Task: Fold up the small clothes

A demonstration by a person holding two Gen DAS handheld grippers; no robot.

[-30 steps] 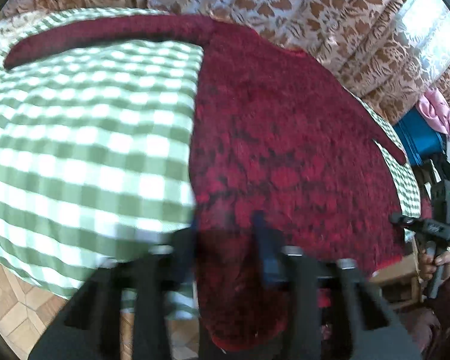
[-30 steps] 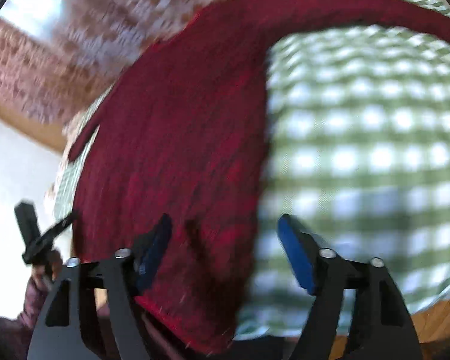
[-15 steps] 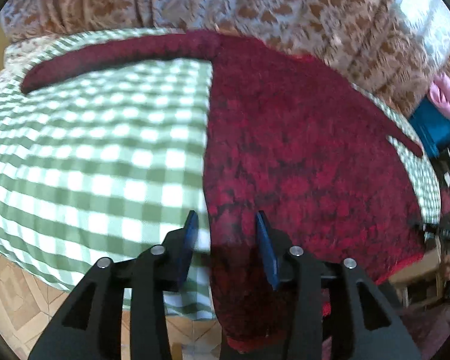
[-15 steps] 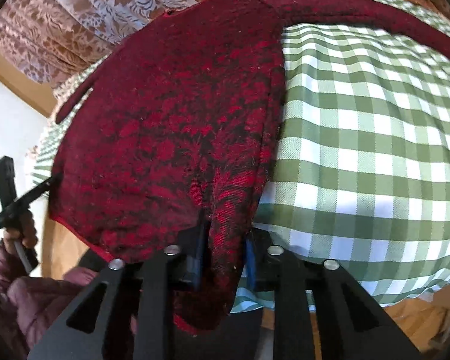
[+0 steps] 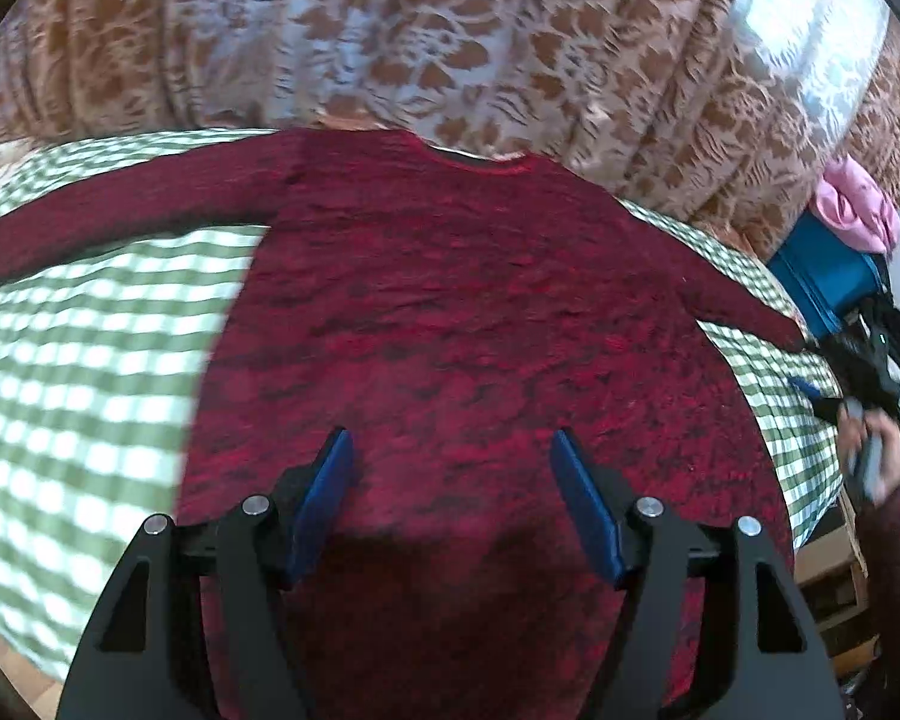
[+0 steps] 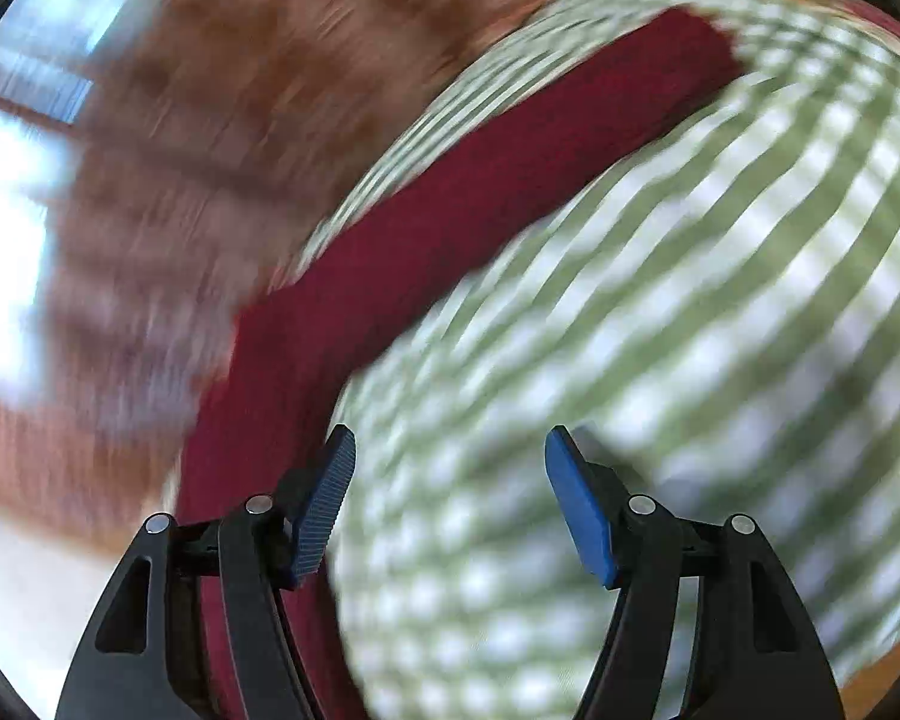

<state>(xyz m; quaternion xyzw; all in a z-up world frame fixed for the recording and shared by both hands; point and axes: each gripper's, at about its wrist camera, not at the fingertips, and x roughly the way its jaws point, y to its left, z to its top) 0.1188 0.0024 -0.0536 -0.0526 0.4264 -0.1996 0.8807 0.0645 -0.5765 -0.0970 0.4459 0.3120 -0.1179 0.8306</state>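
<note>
A dark red long-sleeved sweater lies flat on a green-and-white checked cloth, both sleeves spread out to the sides. My left gripper hovers over the sweater's lower middle; its jaws are opening and nothing is between the blue pads. The right wrist view is blurred by motion. There my right gripper is over the checked cloth beside a sleeve of the sweater, its jaws opening with nothing pinched. The right gripper also shows small at the right edge of the left wrist view, held by a hand.
A brown floral curtain hangs behind the table. A blue box with pink cloth on it stands at the far right. The table's near edge drops to a tiled floor at lower left.
Both grippers let go of the sweater's bottom hem and opened. The left one moved to over the sweater's middle; the right one swung fast toward the sleeve and rolled.
</note>
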